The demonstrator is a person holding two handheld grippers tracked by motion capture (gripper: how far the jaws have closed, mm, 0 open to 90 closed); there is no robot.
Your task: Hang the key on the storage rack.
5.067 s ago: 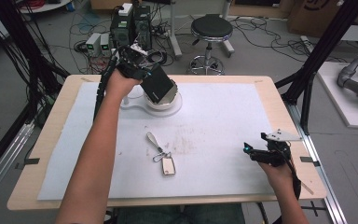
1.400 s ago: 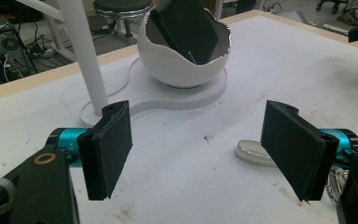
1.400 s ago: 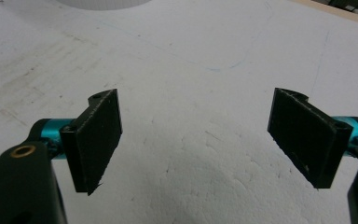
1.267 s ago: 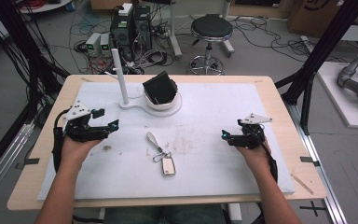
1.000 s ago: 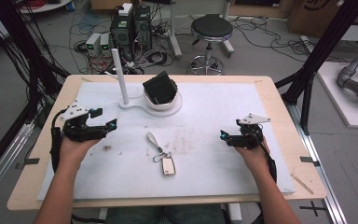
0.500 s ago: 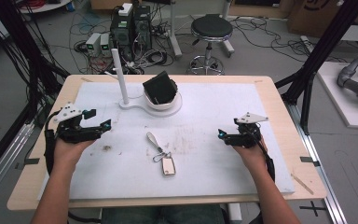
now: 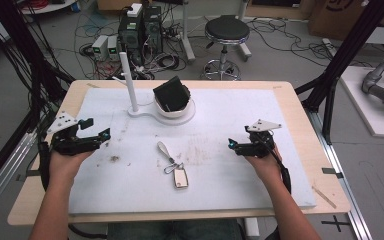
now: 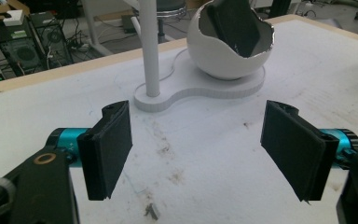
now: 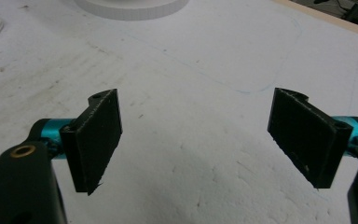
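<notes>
While both grippers gape empty | key fob [image 7: 181, 177] lies between left gripper [image 7: 96, 135], right gripper [image 7: 235, 145].

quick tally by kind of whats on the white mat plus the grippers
grippers: 2, left gripper and right gripper, both open and empty
white stands: 1, stand with an upright post and a bowl
black items: 1, black object in the bowl
keys: 1, key fob on a strap
total: 5

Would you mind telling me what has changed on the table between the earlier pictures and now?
The left gripper has let go of the dark box, left it in the white bowl, and drawn back to the table's left side, jaws open. The right gripper shifted slightly inward. The keyring stayed put.
</notes>
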